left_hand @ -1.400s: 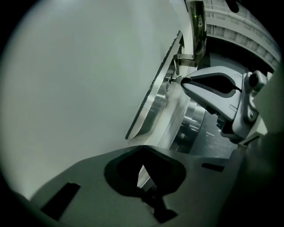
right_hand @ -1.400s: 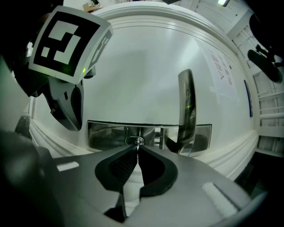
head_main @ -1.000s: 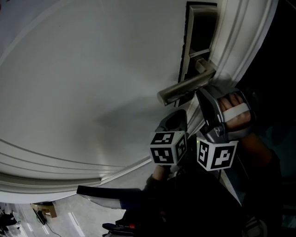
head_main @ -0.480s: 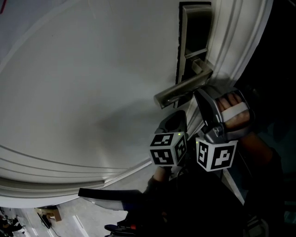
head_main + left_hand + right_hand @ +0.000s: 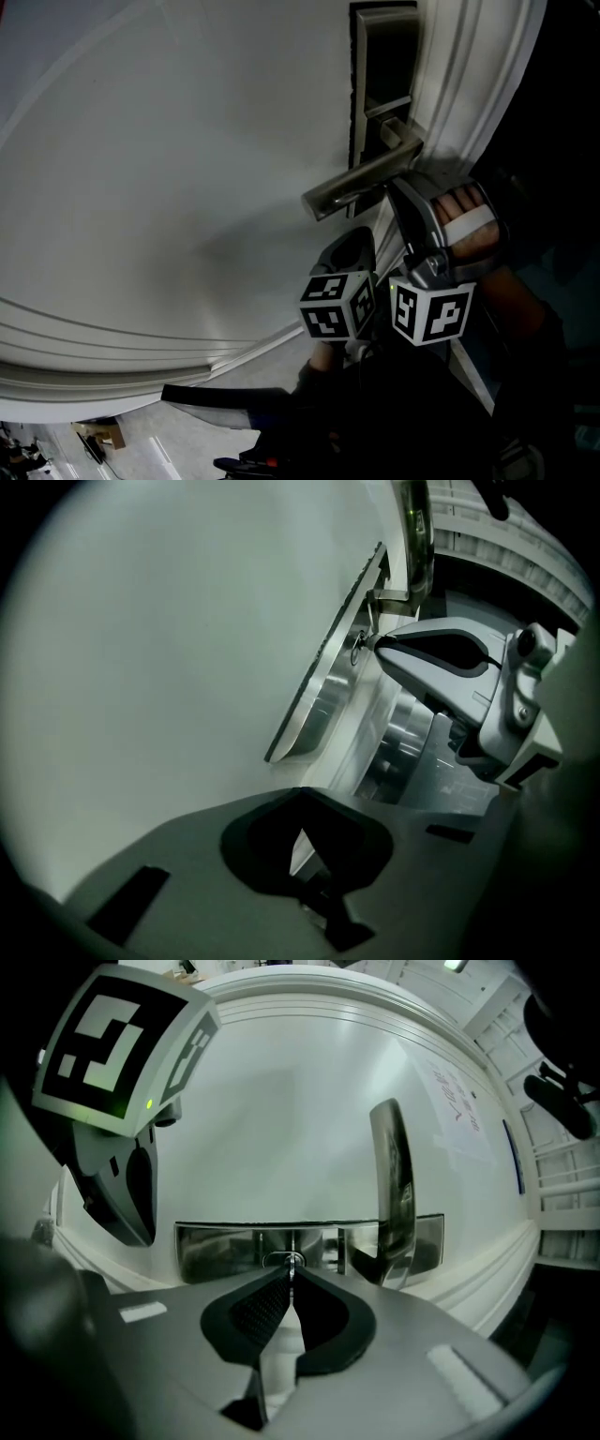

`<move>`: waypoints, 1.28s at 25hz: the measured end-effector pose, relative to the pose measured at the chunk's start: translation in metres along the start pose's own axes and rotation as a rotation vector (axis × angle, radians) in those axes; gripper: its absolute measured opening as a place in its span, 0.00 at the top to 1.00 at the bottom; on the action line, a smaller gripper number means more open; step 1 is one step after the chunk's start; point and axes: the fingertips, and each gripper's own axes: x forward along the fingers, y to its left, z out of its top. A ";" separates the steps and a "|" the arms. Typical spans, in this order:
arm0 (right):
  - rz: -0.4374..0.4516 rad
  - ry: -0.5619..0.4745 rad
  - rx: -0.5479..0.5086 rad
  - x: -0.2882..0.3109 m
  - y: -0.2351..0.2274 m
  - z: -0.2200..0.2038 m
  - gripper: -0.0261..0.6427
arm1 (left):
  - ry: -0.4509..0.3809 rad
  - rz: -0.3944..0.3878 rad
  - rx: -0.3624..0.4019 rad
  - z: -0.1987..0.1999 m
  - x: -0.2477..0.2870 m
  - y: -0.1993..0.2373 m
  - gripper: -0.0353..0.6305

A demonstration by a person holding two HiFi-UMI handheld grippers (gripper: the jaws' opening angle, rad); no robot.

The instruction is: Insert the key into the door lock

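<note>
Right gripper [image 5: 291, 1276] pinches a thin silver metal key [image 5: 292, 1262] at the brushed steel lock plate [image 5: 225, 1246]; any tilt could jam it. Left gripper [image 5: 300, 799] sits closed, empty.

From my seat the door [image 5: 169, 169] reads as smooth white paint with a soft satin sheen. The lock plate [image 5: 225, 1246] is polished metal, mirror-bright. The lever handle [image 5: 394, 1185], at 2 o'clock in the right gripper view, is the same glossy metal. The right tool [image 5: 292, 1279] has a matt grey plastic shell. Its black pads [image 5: 260, 1307] have a fine woven texture and are closed on the thin bare-metal key [image 5: 292, 1262].
</note>
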 end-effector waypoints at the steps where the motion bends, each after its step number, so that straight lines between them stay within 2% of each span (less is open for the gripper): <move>1: -0.003 -0.006 0.016 0.000 0.000 0.000 0.94 | 0.000 0.003 -0.001 -0.001 -0.001 0.000 0.95; 11: 0.004 -0.049 0.179 -0.016 -0.001 -0.013 0.94 | -0.017 0.042 0.004 0.001 -0.008 0.001 0.95; 17: -0.079 -0.039 0.306 -0.035 -0.015 -0.036 0.94 | -0.019 0.036 0.027 0.001 -0.007 -0.014 0.95; 21: -0.070 -0.021 0.508 -0.041 -0.011 -0.057 0.94 | -0.022 0.026 0.043 0.001 -0.004 -0.025 0.95; 26: -0.052 -0.055 0.910 -0.043 0.002 -0.070 0.96 | 0.000 0.025 0.058 -0.006 0.004 -0.033 0.95; 32: -0.052 0.001 1.165 -0.048 0.028 -0.089 0.96 | 0.008 0.032 0.079 -0.009 0.009 -0.041 0.95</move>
